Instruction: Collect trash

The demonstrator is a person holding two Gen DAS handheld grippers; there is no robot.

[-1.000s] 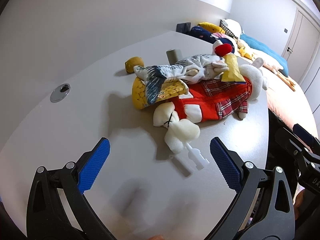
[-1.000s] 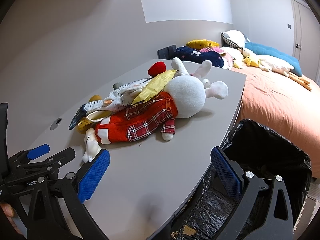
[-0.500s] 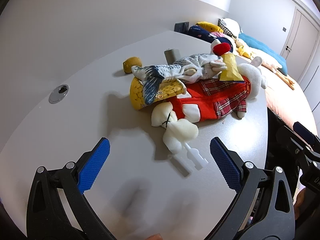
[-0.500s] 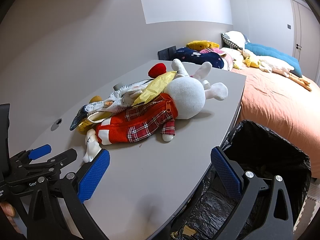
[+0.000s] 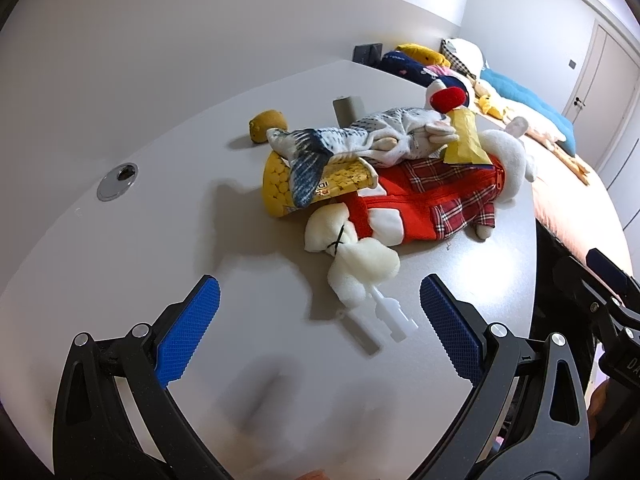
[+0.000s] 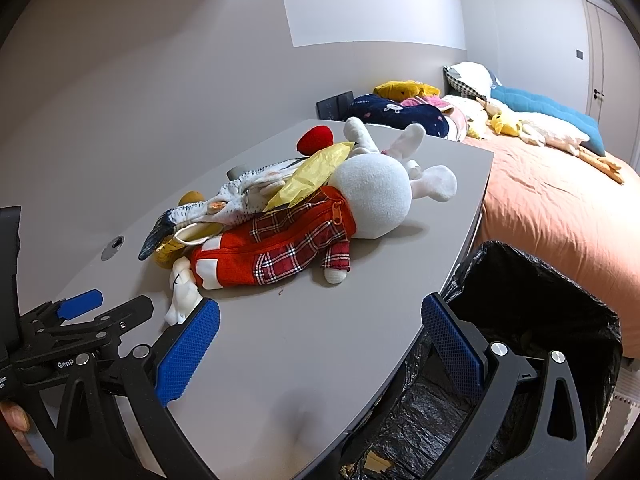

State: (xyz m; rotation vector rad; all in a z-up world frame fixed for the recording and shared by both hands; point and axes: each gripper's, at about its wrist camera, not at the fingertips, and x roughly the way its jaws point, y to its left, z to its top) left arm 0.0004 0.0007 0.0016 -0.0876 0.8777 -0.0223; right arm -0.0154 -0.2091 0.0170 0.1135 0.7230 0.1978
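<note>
A pile lies on the grey table (image 5: 160,208): a plush rabbit in red plaid (image 5: 440,196) (image 6: 288,236), a plush fish (image 5: 360,136), a yellow snack bag (image 5: 320,184) under the fish, and a yellow wrapper (image 5: 466,140) (image 6: 312,172) on top. A small white plastic piece (image 5: 390,312) lies in front of the rabbit's feet. My left gripper (image 5: 316,316) is open and empty, just short of the plastic piece. My right gripper (image 6: 320,336) is open and empty over the table's near edge. A black-lined trash bin (image 6: 532,320) stands beside the table.
A grey cylinder (image 5: 348,110) and a small yellow-brown lump (image 5: 267,124) sit behind the pile. A round metal grommet (image 5: 117,176) is set in the table at left. A bed with orange cover (image 6: 560,208) and pillows lies beyond the table.
Both grippers have shifted only slightly; the left view has crept a little toward the pile. Both grippers stay open.
</note>
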